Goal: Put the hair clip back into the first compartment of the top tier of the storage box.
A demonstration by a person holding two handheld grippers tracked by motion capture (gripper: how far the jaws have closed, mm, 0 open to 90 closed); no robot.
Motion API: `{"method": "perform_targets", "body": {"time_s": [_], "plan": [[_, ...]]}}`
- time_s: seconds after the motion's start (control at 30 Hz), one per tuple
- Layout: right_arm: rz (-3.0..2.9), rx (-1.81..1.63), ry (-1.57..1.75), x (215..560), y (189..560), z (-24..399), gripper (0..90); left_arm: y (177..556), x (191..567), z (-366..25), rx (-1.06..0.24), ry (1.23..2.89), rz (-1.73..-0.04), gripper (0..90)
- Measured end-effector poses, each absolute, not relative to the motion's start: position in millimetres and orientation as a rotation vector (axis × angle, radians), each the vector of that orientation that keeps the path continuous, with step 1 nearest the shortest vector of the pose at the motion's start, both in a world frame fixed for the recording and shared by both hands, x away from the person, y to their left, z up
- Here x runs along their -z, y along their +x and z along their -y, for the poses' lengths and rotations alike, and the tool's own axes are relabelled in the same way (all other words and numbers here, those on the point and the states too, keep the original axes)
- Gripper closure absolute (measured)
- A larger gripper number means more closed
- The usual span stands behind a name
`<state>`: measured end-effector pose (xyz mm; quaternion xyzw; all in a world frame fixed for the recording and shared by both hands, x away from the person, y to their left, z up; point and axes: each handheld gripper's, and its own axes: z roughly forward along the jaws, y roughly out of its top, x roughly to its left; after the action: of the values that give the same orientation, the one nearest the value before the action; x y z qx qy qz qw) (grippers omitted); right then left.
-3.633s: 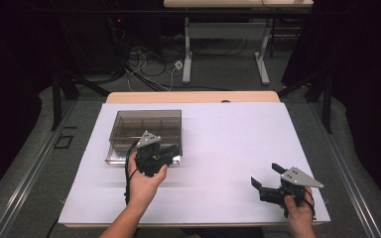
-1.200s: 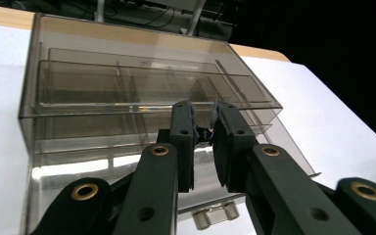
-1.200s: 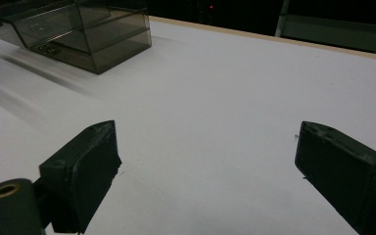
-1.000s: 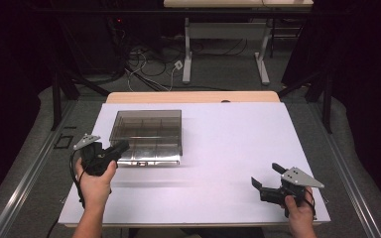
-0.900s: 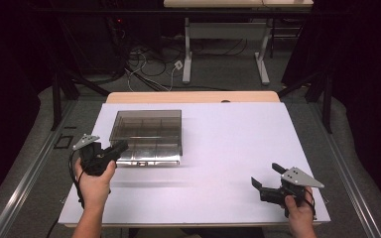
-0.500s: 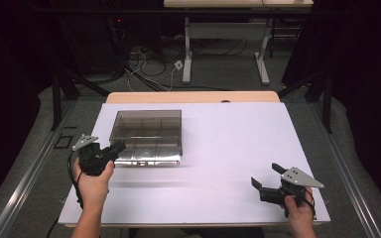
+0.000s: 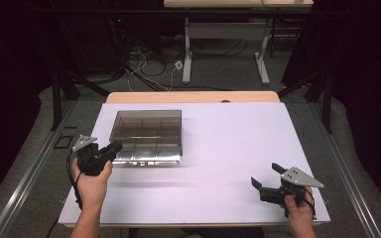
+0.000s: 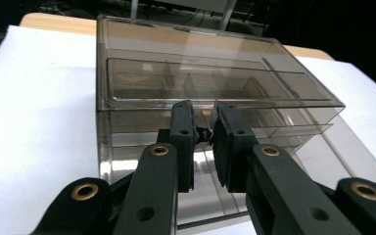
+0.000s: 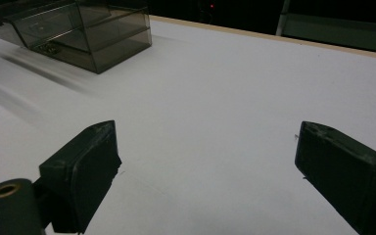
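Item: clear smoke-tinted plastic organizer box [image 7: 148, 135], rectangular, lid down, inner dividers forming several compartments visible through the lid. It rests flat on the white table top [image 7: 228, 148], in the left half, toward the far side; its near edge sits at about mid-depth of the table. The left gripper view shows the same box [image 8: 200, 83] close up, with a small dark latch tab [image 8: 204, 134] at the middle of its front wall.

Left gripper [image 7: 113, 147]: at the near-left corner of the box, tips at its front edge, held by the left hand [image 7: 92, 181]. Fingers [image 8: 182, 132] nearly pressed together, with a narrow gap in which the latch tab sits; whether the pads actually pinch it cannot be told.

Right gripper [image 7: 268, 179]: near-right area of the table, well apart from the box, held by the right hand [image 7: 297, 208]. Fingers [image 9: 85, 171] spread wide over bare table, nothing between them.

Surroundings: a wooden edge strip [image 7: 193, 97] along the far side of the table; beyond it, desk legs [image 7: 225, 47] and cables on a dark floor.
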<state>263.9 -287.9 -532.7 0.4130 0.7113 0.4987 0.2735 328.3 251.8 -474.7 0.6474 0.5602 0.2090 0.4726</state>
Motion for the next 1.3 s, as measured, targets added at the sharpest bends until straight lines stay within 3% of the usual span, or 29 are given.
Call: {"method": "perform_targets", "body": {"time_s": [1.3], "plan": [[-1.914,-1.342,1.105,532.0,263.6,288.4,8.8,335.6,492.7,-253.8,-0.539,1.654,-1.450,78.8]]}}
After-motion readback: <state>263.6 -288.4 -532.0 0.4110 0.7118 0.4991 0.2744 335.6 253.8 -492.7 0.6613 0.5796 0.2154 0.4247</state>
